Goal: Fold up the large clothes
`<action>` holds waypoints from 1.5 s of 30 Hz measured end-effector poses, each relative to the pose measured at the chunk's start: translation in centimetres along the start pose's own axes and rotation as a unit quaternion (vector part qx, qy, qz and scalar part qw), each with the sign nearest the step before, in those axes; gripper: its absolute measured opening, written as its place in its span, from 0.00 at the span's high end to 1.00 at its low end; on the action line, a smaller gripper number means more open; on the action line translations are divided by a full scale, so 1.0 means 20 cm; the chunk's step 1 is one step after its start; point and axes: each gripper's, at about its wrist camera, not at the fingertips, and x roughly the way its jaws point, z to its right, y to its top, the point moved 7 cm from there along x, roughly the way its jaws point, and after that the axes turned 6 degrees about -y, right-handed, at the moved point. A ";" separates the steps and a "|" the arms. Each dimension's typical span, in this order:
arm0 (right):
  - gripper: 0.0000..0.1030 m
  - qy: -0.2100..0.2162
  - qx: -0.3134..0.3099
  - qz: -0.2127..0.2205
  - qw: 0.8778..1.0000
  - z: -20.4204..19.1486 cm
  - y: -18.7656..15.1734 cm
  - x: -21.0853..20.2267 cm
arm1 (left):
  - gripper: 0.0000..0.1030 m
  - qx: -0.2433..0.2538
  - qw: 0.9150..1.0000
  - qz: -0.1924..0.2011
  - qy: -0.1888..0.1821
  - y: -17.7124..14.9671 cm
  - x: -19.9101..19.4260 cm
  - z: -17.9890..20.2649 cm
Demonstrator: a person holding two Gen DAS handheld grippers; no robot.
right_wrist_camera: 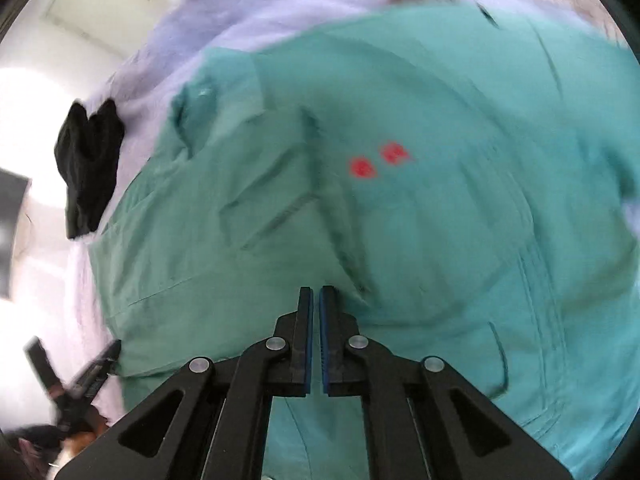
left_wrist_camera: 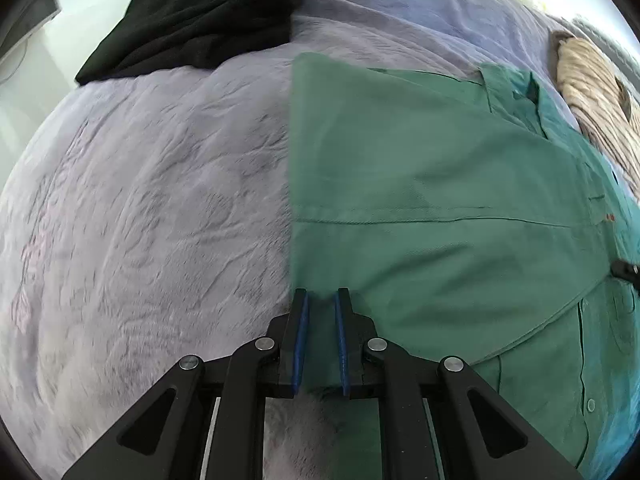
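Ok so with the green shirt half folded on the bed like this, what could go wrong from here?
1. The left gripper pinches only a narrow strip at the green shirt edge, so the cloth may slip out and the fold fall open.
2. The right gripper looks nearly shut over the shirt; whether it holds cloth is unclear, so one side may lag and skew the fold.
3. The black garment lies close by on the lilac bedcover and could be dragged into.

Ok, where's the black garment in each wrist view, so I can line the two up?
Left wrist: black garment at top left, on the lilac bedspread, beyond the green shirt's left edge.
Right wrist: black garment at middle left, beside the green shirt.
Shared landmark: the green shirt.
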 end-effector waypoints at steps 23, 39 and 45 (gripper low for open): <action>0.95 0.066 0.074 -0.076 0.992 0.40 -0.57 -0.31 | 0.84 0.028 0.994 -0.102 0.008 -0.32 -0.13 0.60; 0.22 0.113 0.078 -0.046 0.989 0.44 -0.49 -0.43 | 0.01 0.082 0.990 -0.113 0.034 -0.33 -0.02 1.01; 0.01 0.151 0.087 -0.012 0.985 0.48 -0.41 -0.52 | 0.01 0.091 0.988 -0.125 0.006 -0.31 0.04 1.14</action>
